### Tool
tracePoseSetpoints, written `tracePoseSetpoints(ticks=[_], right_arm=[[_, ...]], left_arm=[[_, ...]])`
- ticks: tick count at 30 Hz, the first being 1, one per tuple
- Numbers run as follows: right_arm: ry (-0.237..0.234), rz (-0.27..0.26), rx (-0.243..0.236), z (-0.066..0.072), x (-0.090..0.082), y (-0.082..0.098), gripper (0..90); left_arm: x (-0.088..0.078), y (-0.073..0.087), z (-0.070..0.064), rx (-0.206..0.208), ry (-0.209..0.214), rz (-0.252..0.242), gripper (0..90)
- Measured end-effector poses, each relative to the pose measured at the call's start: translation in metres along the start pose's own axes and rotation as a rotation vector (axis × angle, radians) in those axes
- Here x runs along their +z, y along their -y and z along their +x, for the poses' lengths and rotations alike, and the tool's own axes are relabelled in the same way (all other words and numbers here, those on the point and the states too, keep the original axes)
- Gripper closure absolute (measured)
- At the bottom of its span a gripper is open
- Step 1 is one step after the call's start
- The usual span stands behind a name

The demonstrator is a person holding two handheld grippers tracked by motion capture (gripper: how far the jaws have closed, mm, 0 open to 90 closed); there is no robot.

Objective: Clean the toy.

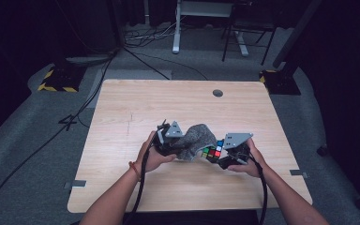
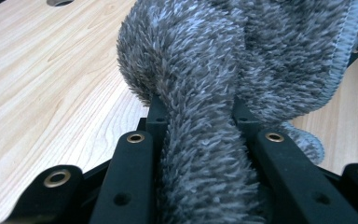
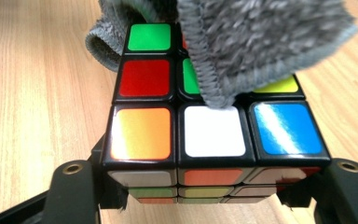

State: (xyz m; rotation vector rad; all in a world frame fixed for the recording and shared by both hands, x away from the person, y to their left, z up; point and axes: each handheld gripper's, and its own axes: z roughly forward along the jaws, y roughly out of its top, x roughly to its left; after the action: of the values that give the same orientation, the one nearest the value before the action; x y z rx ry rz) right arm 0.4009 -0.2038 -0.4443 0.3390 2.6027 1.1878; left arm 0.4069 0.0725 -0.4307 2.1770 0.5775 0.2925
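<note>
A fluffy grey cloth point(image 1: 195, 139) is bunched between my two hands over the wooden table point(image 1: 136, 108). My left gripper point(image 1: 172, 140) is shut on the cloth point(image 2: 205, 140), which bulges up between its black jaws and spreads out ahead. My right gripper point(image 1: 225, 157) is shut on a scrambled puzzle cube point(image 1: 213, 152), the jaws pressing its two sides. In the right gripper view the cube point(image 3: 205, 130) shows orange, white and blue tiles in front, and a hemmed corner of the cloth point(image 3: 251, 42) lies on its top face, hiding part of it.
A round cable hole point(image 1: 217, 93) sits near the table's far edge. Cables trail from both grippers toward the table's near edge. Beyond the table are grey floor, loose cables point(image 1: 140, 37) and a white desk leg point(image 1: 176, 28).
</note>
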Motion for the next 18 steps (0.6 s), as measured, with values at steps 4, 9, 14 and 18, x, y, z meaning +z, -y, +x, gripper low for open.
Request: tracePoseSetpoints(ticks=[4, 9, 14, 18], right_arm=[[0.018, -0.031, 0.015, -0.004, -0.008, -0.002, 33.9], [0.037, -0.039, 0.021, -0.006, -0.012, -0.002, 33.9], [0.044, -0.052, 0.027, -0.008, -0.015, -0.003, 33.9], [0.039, -0.064, 0.027, -0.007, -0.016, -0.003, 33.9]], left_arm=[[-0.006, 0.001, 0.001, -0.015, 0.004, -0.022, 69.5], [-0.009, -0.003, -0.004, -0.006, 0.045, -0.045, 69.4], [0.003, 0.002, -0.006, -0.009, 0.068, 0.002, 69.1], [0.014, 0.004, -0.007, -0.014, 0.087, 0.027, 69.1]])
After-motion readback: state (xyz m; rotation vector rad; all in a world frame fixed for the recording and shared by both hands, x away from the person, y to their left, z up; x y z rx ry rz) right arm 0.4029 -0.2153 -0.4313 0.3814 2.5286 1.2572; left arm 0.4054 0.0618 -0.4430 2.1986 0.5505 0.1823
